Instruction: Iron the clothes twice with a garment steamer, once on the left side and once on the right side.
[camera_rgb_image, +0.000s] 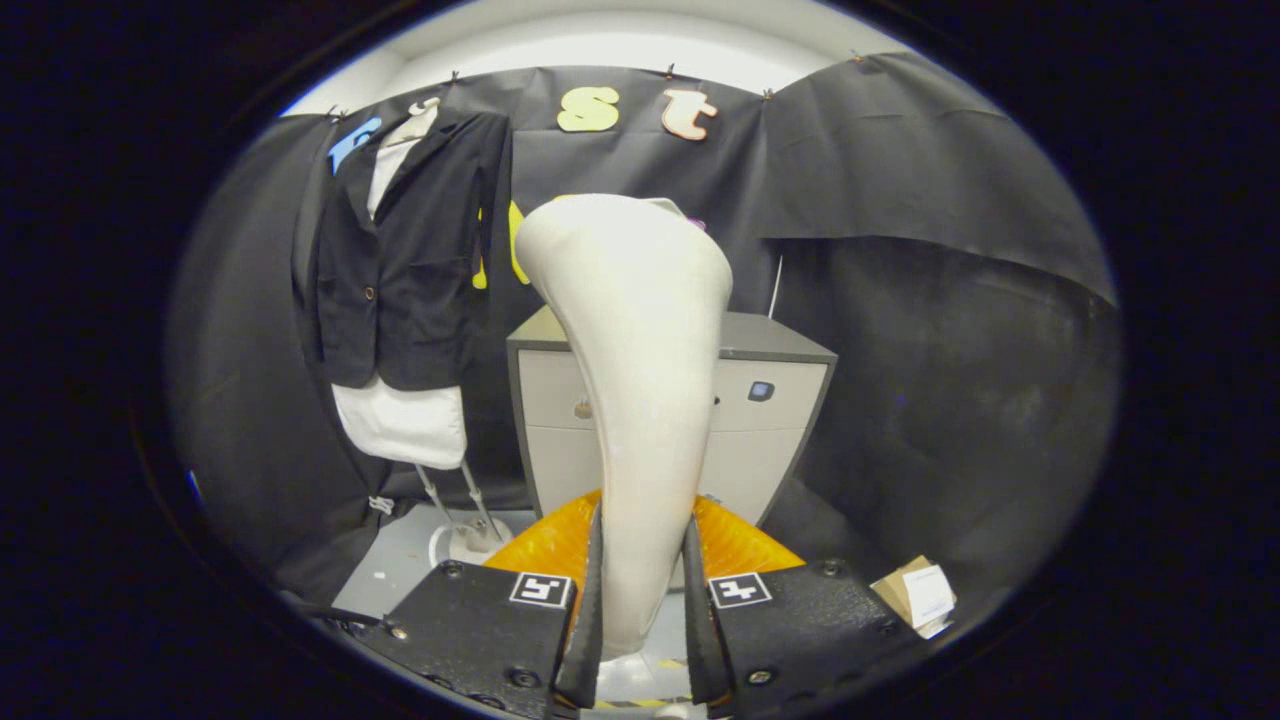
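Observation:
My gripper (640, 590) is shut on the handle of a cream garment steamer (640, 350), which rises upright between the fingers and widens to its head at the top. A black jacket (405, 255) hangs on a white mannequin torso (400, 420) to the left, well beyond the fingers. The mannequin stands on a thin metal stand with a round base (465, 540). The steamer's head is to the right of the jacket and apart from it.
A grey cabinet with drawers (760, 400) stands behind the steamer against the black cloth wall. A small cardboard box with a white label (918, 595) lies on the floor to the right of the fingers. Light grey floor (400, 570) shows near the mannequin's base.

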